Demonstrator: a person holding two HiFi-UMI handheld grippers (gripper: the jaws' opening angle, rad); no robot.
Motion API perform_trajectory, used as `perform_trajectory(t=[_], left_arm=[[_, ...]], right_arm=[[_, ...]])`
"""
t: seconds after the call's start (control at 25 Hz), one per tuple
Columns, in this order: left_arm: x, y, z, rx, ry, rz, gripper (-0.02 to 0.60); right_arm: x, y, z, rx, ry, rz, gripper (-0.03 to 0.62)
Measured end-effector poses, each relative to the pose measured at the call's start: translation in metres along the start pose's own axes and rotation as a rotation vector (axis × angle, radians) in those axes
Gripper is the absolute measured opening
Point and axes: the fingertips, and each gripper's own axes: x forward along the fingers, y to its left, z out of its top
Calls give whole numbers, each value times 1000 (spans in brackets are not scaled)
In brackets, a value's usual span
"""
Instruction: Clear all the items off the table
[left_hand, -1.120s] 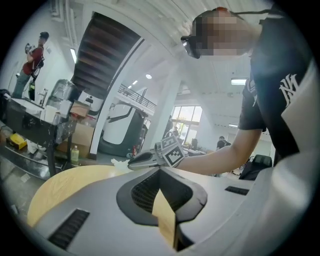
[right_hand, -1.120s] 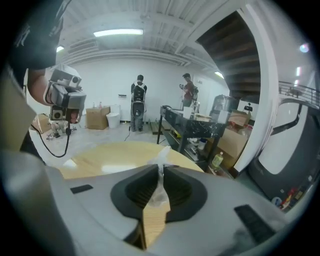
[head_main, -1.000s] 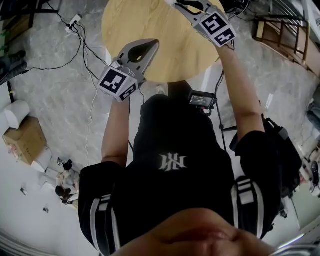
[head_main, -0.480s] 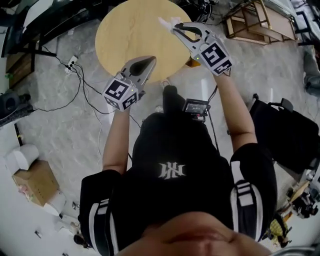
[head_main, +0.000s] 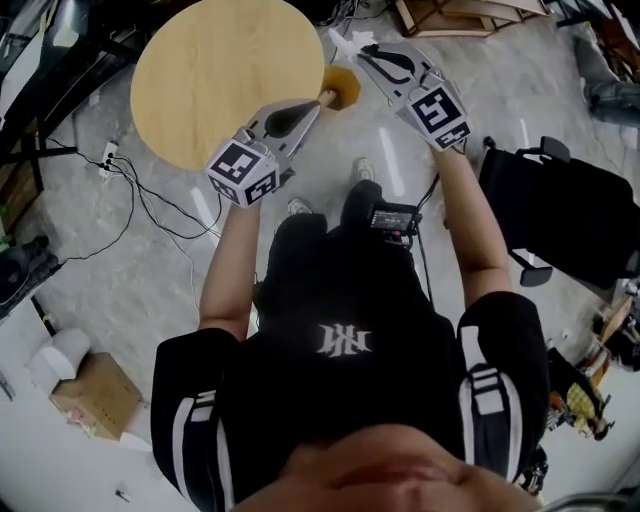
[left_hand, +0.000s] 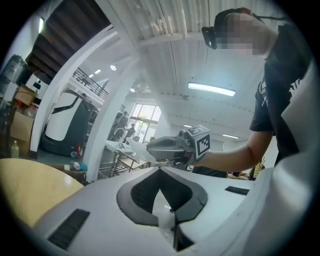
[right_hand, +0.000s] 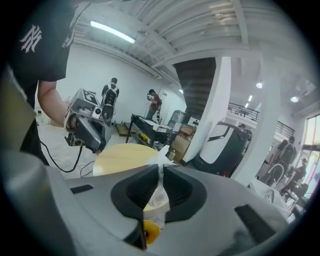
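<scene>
Wrapper (right_hand: 162, 154) pinched lengthwise in right claw (right_hand: 159, 166), tip poking forward, left claw (left_hand: 160, 170) closed empty

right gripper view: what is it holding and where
The right gripper pinches a thin whitish scrap, plastic or tissue, around its middle; one end pokes past the jaw tips.

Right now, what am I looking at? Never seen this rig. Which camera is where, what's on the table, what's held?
There is no robot here. A person holds a two-jaw gripper in each hand. The top-down picture comes from a camera on the person's head. The other two come from cameras riding on the grippers, each looking along its own jaws. The left gripper is shut, with nothing visible between its jaws. The right gripper is shut on a thin white crumpled scrap. The round wooden table shows nothing on the part of its top that is in view.
</scene>
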Motion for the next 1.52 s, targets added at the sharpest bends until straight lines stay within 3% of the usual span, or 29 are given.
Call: perform_trajectory(t=[0.24,0.44,0.72,0.88,1.16,1.52], left_arm=[[68,3,-63,-84,37,-6,11],[115,16,-139,-182,73,54,11],[170,46,-253,-229,152,144,11],[180,79,-316,-264,177,201,11],[190,119,-408,-295,237,255,11],[203,135,-461,-304,216,243,11]], right_arm=[[10,-24,-108,50,29,62,37],[50,-34,-207,90,39,162,37],[119,-32,-354,40,67,295,37],[161,-23,-430,82,86,313,37],[220,26,-520,132,106,366,37],[276,68,-600,124,139,398,37]])
